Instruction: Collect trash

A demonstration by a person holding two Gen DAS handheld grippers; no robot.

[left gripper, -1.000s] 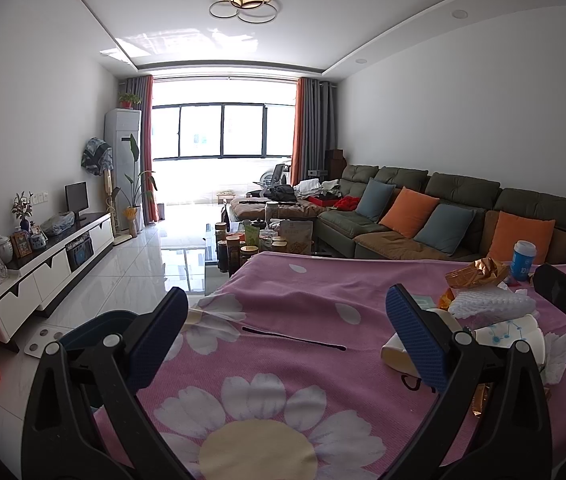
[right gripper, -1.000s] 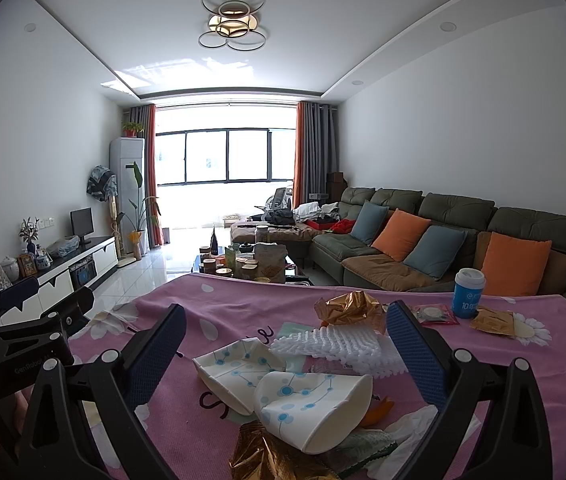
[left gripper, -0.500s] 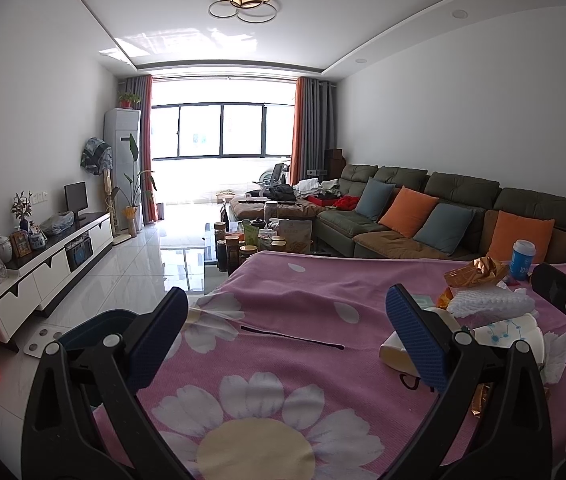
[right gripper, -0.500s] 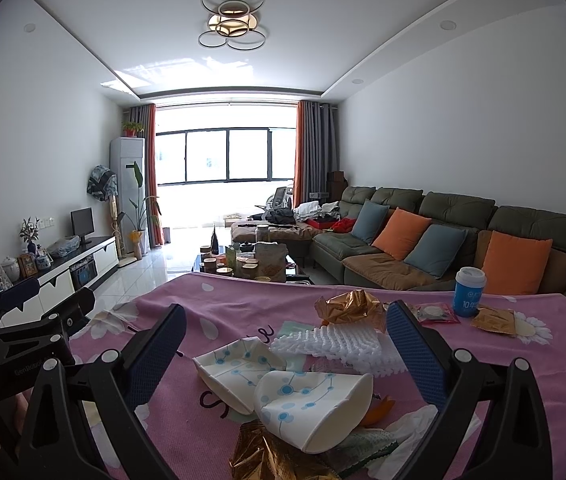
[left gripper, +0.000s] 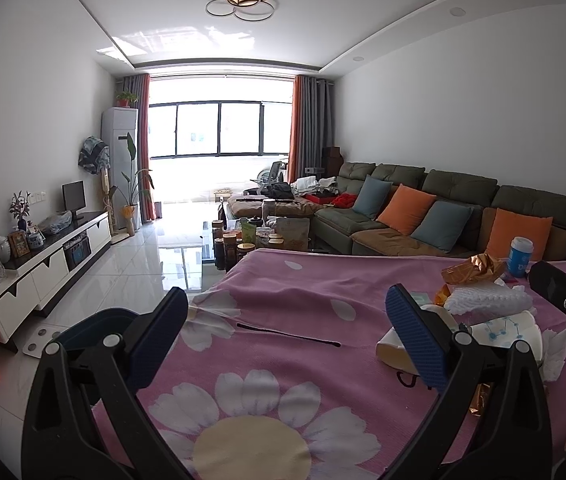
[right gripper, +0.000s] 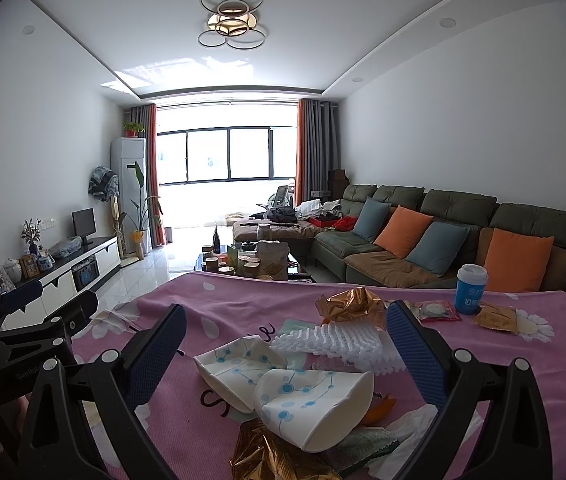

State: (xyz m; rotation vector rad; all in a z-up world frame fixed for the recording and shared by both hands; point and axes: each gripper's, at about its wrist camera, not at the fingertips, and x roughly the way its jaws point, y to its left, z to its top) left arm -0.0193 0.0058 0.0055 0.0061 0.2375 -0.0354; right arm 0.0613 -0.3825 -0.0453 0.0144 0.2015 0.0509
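Hovering with its fingers spread wide and nothing between them, the right claw (right gripper: 283, 344) hung low over a heap of trash on the counter (right gripper: 219, 312), which was draped in a pink cloth with daisies. Directly between its fingers lay two crushed paper cups (right gripper: 315, 408) printed with blue dots, one leaning on the other. White foam netting (right gripper: 335, 344) lay just behind them, with a crumpled gold wrapper (right gripper: 351, 304) beyond it and another piece of gold foil (right gripper: 271, 456) at the counter's near edge. White tissue (right gripper: 407, 428) sat beside the cups toward the right. Farther toward the far right corner stood an upright blue cup (right gripper: 470, 289) with a white lid, near two flat snack packets (right gripper: 495, 318).

The left claw (left gripper: 287, 320) was likewise spread open and empty, above a bare stretch of the cloth toward the counter's left edge, well apart from the heap. Beyond that left edge, a dark bin (left gripper: 91, 326) stood on the floor. A grey sofa (right gripper: 459, 216) with orange and blue cushions ran along the right wall.
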